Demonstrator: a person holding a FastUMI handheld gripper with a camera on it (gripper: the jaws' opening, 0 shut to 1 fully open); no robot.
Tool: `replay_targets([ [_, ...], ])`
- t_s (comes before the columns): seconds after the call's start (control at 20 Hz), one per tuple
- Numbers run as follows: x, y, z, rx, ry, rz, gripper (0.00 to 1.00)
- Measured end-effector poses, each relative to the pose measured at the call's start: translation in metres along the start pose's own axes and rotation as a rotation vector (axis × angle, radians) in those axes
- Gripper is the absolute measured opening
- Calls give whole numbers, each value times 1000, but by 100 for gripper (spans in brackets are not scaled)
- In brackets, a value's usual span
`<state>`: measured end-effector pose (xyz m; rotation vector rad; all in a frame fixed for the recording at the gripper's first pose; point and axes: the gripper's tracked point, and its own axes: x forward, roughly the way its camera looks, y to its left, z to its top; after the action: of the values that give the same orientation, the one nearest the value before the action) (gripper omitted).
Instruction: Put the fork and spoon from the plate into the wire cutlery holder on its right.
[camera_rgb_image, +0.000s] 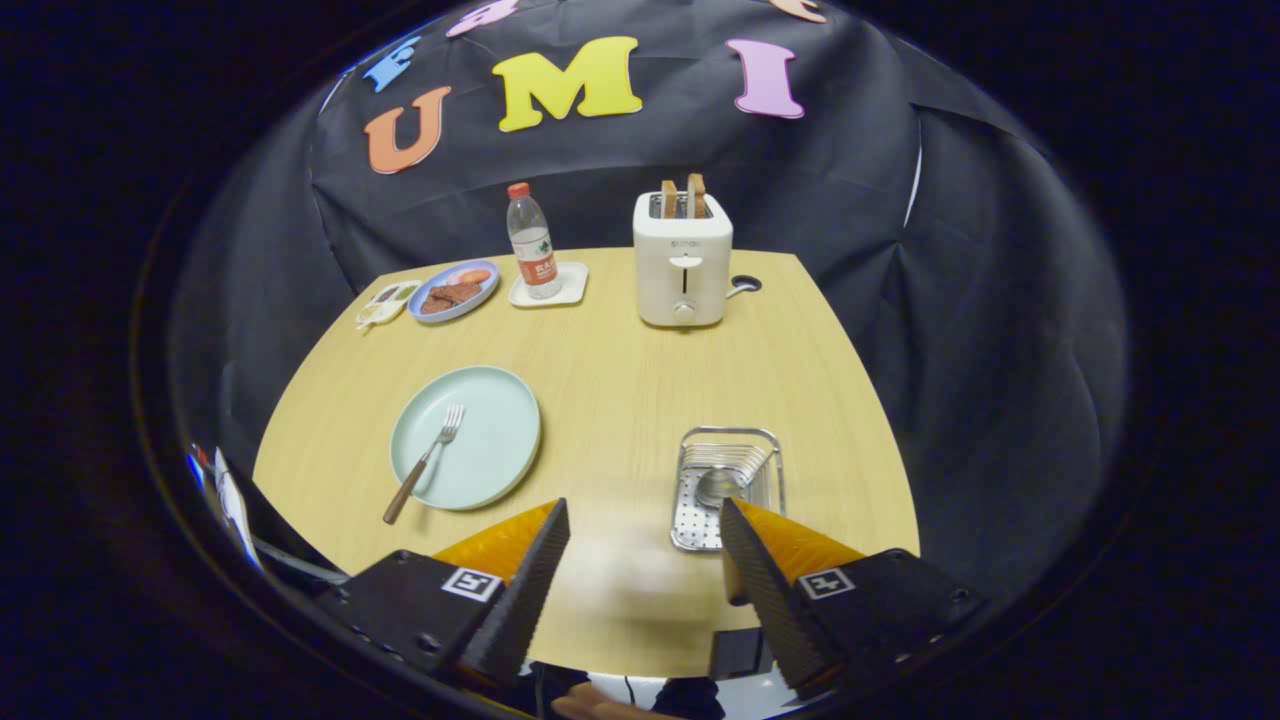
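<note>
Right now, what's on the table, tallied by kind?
Cutlery: 2, a fork on the green plate, a spoon in the wire holder
Plates and trays: 4
Wire holders: 1
Bottles: 1
Toasters: 1
Total: 9
The tool is open, with nothing between its fingers.

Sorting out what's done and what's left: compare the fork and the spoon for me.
The fork lies flat on the pale plate, its wooden handle reaching past the rim onto the table; the spoon already sits in the wire cutlery holder. The fork lies far ahead of the left finger; the spoon lies just ahead of the right one. The fork shows whole; only the spoon's bowl is plain. The open claw holds neither.
</note>
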<state>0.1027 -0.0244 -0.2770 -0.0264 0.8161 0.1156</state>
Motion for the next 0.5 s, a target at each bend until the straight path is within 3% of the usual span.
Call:
replay_targets([
  [0.05, 2, 9, 0, 1, 6, -3, 97],
  [0.1, 7, 20, 0, 0, 11, -2, 99],
  [0.5, 45, 126, -12, -91, 90, 59, 97],
])
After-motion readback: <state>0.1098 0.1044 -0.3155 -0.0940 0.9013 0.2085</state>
